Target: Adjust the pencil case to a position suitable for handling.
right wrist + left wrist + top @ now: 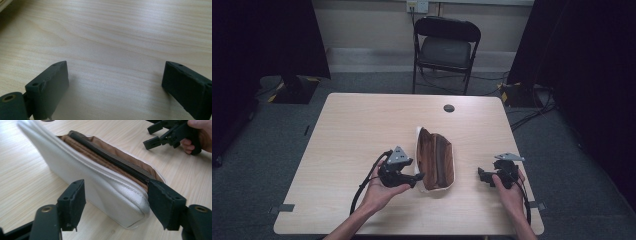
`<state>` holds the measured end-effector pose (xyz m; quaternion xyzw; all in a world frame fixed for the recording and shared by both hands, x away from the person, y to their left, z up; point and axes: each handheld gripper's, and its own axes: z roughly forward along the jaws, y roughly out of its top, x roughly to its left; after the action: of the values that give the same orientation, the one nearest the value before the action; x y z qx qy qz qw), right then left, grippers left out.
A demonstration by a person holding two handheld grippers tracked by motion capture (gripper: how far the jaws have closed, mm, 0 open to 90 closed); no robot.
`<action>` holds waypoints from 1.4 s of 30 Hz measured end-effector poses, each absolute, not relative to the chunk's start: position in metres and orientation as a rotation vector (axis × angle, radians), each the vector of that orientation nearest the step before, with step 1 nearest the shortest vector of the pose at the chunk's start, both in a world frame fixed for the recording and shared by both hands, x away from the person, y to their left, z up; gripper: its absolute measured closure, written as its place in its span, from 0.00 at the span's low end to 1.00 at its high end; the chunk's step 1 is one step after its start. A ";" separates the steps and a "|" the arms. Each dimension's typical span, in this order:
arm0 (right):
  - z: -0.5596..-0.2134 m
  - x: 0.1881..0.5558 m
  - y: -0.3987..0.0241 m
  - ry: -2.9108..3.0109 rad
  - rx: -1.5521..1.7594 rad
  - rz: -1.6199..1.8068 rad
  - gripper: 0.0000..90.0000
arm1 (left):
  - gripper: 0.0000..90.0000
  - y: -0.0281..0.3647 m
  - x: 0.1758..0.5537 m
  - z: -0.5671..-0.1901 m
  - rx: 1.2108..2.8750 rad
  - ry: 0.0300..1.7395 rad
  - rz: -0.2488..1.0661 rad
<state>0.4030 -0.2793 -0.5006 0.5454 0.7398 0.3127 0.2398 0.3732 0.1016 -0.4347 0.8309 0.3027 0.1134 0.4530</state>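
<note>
Straddling pouch (105, 195), left tool (116, 202) gapes wide.

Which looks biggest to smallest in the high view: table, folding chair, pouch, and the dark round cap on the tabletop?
1. Table, by far the largest.
2. Folding chair; it stands farther back, so it may look smaller than it is.
3. Pouch, white outside, brown inside.
4. Dark round cap, smallest.

Dim room, soft shadows, blurred close-ups
</note>
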 end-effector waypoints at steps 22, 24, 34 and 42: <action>-0.501 0.403 -0.279 2.024 1.494 0.856 0.07 | 0.70 0.144 0.397 -0.436 2.001 0.893 0.374; -0.501 0.403 -0.279 2.024 1.494 0.856 0.07 | 0.63 0.141 0.398 -0.438 2.003 0.882 0.340; -0.501 0.403 -0.279 2.024 1.492 0.856 0.07 | 0.81 0.135 0.403 -0.446 2.015 0.799 0.309; -0.501 0.403 -0.279 2.024 1.494 0.856 0.07 | 0.85 0.128 0.398 -0.446 2.010 0.688 0.188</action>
<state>0.4029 -0.2792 -0.5006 0.5459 0.7394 0.3126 0.2399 0.3975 0.1279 -0.4458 0.8251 0.2822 0.0773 0.4834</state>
